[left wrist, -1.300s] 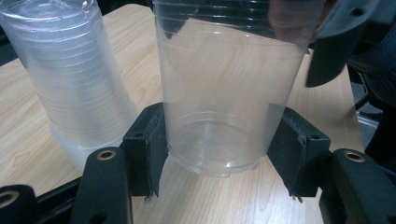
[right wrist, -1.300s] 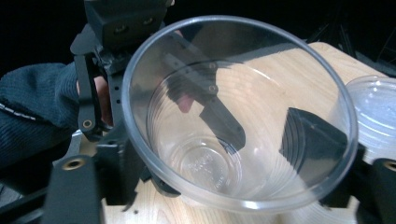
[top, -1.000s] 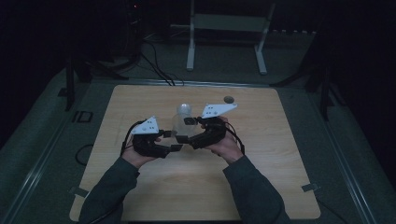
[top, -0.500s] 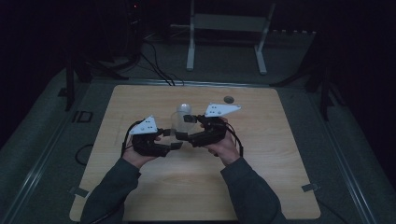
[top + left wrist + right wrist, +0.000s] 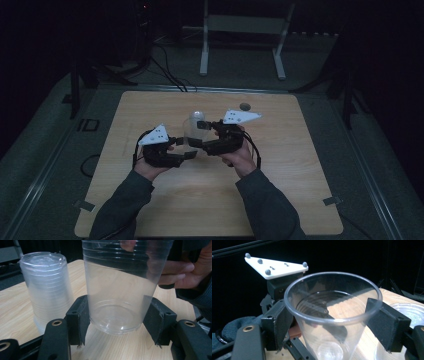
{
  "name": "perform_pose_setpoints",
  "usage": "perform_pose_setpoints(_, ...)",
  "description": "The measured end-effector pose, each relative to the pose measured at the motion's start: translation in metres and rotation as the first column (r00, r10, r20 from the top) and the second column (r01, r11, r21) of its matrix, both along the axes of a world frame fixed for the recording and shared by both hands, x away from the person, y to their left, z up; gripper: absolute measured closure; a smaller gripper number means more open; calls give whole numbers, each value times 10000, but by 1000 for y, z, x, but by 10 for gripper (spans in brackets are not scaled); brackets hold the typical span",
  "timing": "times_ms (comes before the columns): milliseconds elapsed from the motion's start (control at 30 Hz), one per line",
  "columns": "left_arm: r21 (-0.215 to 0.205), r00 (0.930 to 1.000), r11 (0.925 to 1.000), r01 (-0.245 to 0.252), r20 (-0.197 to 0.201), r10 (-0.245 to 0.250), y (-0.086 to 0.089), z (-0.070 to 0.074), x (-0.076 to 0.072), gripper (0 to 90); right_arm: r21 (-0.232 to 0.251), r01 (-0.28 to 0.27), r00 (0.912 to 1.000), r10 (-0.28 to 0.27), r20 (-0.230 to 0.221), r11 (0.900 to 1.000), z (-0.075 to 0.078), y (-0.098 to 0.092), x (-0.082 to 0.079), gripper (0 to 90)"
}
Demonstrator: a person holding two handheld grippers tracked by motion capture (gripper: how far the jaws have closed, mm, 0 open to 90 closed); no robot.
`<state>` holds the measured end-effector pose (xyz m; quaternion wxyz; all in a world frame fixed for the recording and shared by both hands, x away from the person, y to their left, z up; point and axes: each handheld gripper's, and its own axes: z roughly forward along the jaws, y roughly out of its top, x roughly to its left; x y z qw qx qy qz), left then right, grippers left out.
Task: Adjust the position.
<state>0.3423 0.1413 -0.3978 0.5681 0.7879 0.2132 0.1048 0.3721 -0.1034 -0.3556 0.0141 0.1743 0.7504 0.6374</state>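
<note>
My left hand-held gripper point(image 5: 116, 322) clamps base of clear plastic cup point(image 5: 122, 290), pads pressed on both sides, cup upright just above tabletop point(image 5: 15, 302). My right hand-held gripper point(image 5: 329, 320) straddles same cup near rim point(image 5: 332, 315); jaws have just been closing, left pad touching wall, right pad close beside it, full grip unclear. Stack of upturned clear cups point(image 5: 47, 287) stands on tabletop just beside held cup. In high view, both grippers meet mid-tabletop around cup point(image 5: 191, 131).
</note>
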Motion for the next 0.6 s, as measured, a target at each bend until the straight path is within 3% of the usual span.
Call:
perform_pose_setpoints(200, -222, 9999, 9997, 91, -93, -93, -4, -4, 0, 408, 98, 32, 10000, -33, 65, 9999, 0, 1, -1, 239)
perform_pose_setpoints(433, -175, 9997, 9996, 201, -158, -204, -4, -4, 1, 406, 49, 118, 9997, -119, 214, 9999, 0, 1, -2, 273)
perform_pose_setpoints(600, -11, 9999, 10000, 10, -102, -10, -4, -4, 0, 333, 9, 204, 9992, -204, 348, 9998, -1, 0, -3, 285)
